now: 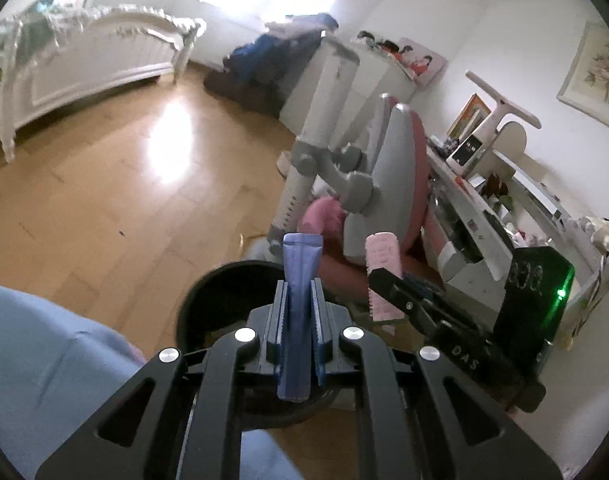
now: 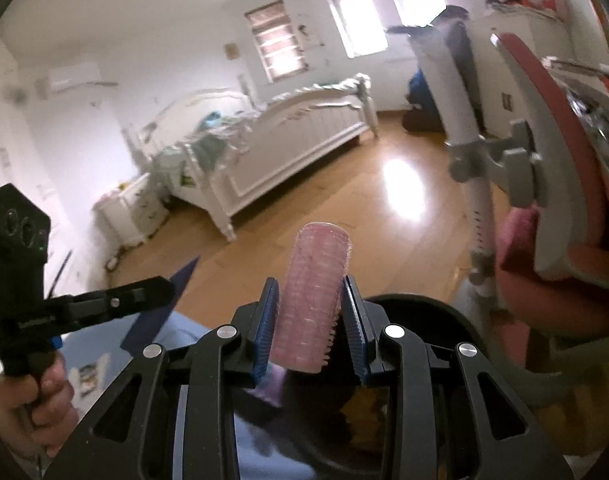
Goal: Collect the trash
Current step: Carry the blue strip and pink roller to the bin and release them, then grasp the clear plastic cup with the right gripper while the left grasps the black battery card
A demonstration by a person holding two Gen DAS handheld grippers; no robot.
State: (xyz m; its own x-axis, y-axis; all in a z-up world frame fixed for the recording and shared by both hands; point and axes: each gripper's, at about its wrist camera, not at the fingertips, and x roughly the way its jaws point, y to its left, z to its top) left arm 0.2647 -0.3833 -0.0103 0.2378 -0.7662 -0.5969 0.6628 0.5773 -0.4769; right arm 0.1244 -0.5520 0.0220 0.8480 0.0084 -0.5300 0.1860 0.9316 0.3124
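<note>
My left gripper (image 1: 299, 300) is shut on a flat dark-blue wrapper (image 1: 301, 264) that sticks up between its pads. It hangs over a black trash bin (image 1: 208, 292) on the floor. My right gripper (image 2: 310, 312) is shut on a pink hair roller (image 2: 314, 292), held upright above the same black bin (image 2: 436, 312). In the left wrist view the right gripper (image 1: 388, 280) with the roller (image 1: 380, 256) is just right of the wrapper. In the right wrist view the left gripper (image 2: 160, 288) with the blue wrapper (image 2: 164, 308) is at the left, held by a hand (image 2: 44, 404).
A pink and grey desk chair (image 1: 384, 184) stands right beside the bin. Behind it is a cluttered white desk (image 1: 484, 216). A white bed (image 2: 288, 140) stands across the wooden floor (image 1: 104, 200). A light-blue trouser leg (image 1: 44, 352) is at lower left.
</note>
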